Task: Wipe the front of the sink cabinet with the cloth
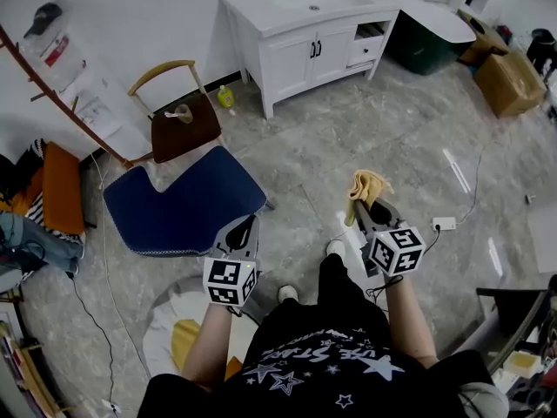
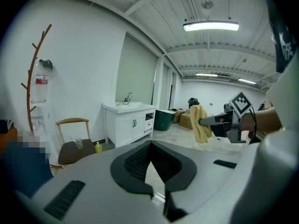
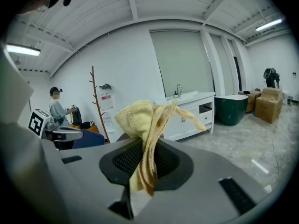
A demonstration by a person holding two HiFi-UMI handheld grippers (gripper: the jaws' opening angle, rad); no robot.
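Observation:
The white sink cabinet point(image 1: 318, 46) stands against the far wall, a few steps away, with its two doors closed. It also shows in the left gripper view point(image 2: 128, 125) and, behind the cloth, in the right gripper view point(image 3: 187, 111). My right gripper point(image 1: 370, 203) is shut on a crumpled yellow cloth point(image 1: 365, 185) that sticks up from between the jaws point(image 3: 145, 125) and hangs down below them. My left gripper point(image 1: 249, 226) is held at waist height beside it, shut and holding nothing point(image 2: 150, 143). Both grippers are far from the cabinet.
A wooden chair point(image 1: 178, 116) and a blue seat point(image 1: 183, 200) stand to the left, with a yellow bottle point(image 1: 225, 97) by the cabinet's left leg. A green tub point(image 1: 422, 46) and cardboard boxes point(image 1: 509, 81) sit to the right. A power strip point(image 1: 444, 224) and cable lie on the floor.

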